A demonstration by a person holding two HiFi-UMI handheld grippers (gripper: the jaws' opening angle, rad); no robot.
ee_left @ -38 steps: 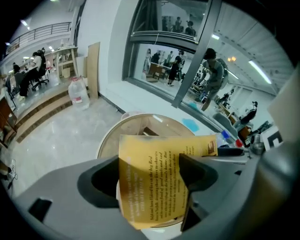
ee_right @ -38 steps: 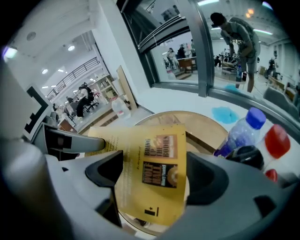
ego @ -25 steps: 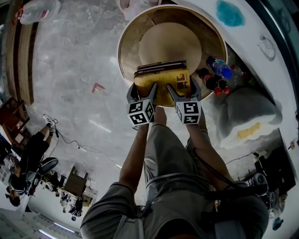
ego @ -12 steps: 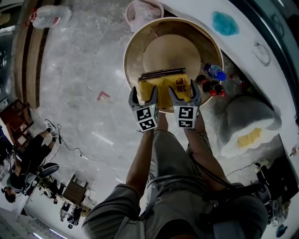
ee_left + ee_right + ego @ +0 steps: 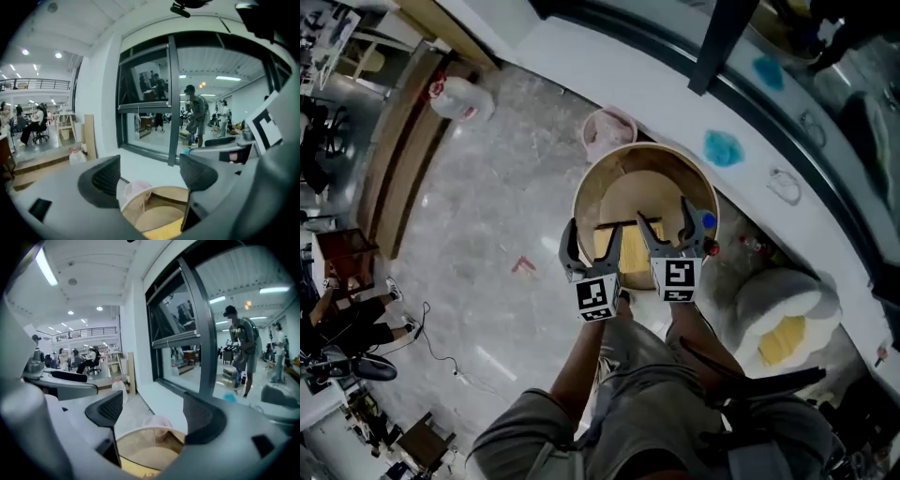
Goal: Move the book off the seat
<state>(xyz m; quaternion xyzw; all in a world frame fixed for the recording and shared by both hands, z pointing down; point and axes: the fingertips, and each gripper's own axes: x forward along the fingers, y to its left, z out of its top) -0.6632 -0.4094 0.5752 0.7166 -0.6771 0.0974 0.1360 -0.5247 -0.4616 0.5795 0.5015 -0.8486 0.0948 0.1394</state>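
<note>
One book, one seat — left gripper, right gripper

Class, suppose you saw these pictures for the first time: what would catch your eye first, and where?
The round wooden seat in the middle of the head view, with the yellow book lying in it. Over the book hang the left gripper and right gripper, jaws apart and empty.

Pulled up and back from the round tan wooden seat: left gripper, right gripper, now covering more of the yellow dark-spined book.
</note>
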